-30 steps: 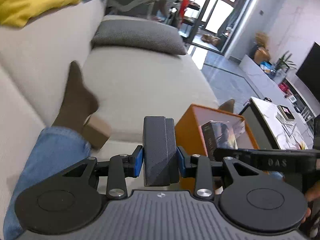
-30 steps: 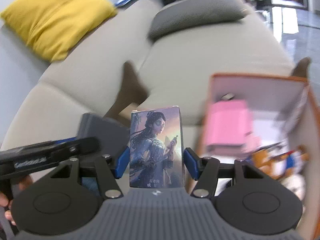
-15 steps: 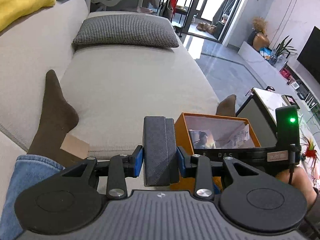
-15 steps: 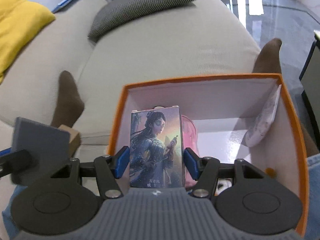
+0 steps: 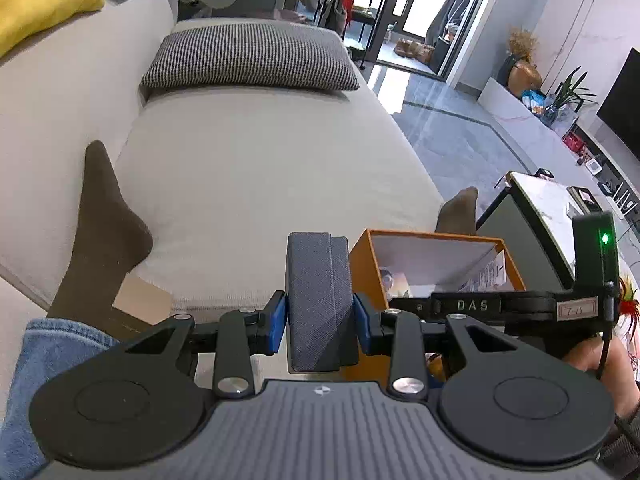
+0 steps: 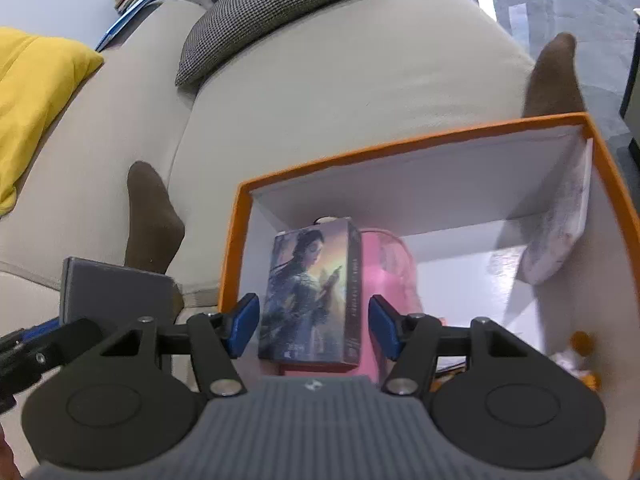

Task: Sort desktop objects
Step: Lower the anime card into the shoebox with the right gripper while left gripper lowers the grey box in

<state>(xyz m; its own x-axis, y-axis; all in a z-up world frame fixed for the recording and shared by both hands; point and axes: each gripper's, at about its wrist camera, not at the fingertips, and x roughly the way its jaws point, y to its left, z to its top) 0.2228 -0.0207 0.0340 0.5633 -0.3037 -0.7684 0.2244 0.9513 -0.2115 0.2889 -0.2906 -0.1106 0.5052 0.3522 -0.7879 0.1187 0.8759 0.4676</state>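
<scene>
My left gripper (image 5: pixel 319 326) is shut on a dark grey fabric-covered box (image 5: pixel 319 300), held upright just left of an orange storage box (image 5: pixel 436 258). The grey box also shows in the right wrist view (image 6: pixel 116 294). My right gripper (image 6: pixel 314 326) is open over the orange box (image 6: pixel 404 148). Between its spread pads, free of them, a box with a picture of a woman (image 6: pixel 310 294) lies tilted on a pink item (image 6: pixel 386 276). The picture box shows faintly in the left wrist view (image 5: pixel 394 282).
A beige sofa (image 5: pixel 260 168) carries a houndstooth cushion (image 5: pixel 252 58) and a yellow cushion (image 6: pixel 36 92). The person's brown-socked feet (image 5: pixel 102 224) lie beside the orange box. A white packet (image 6: pixel 560 240) leans on its right wall. A low table (image 5: pixel 548 208) stands to the right.
My right gripper has opened and let go of the picture box, which now lies tilted inside the orange box. My left gripper still holds the grey box and has shifted slightly.
</scene>
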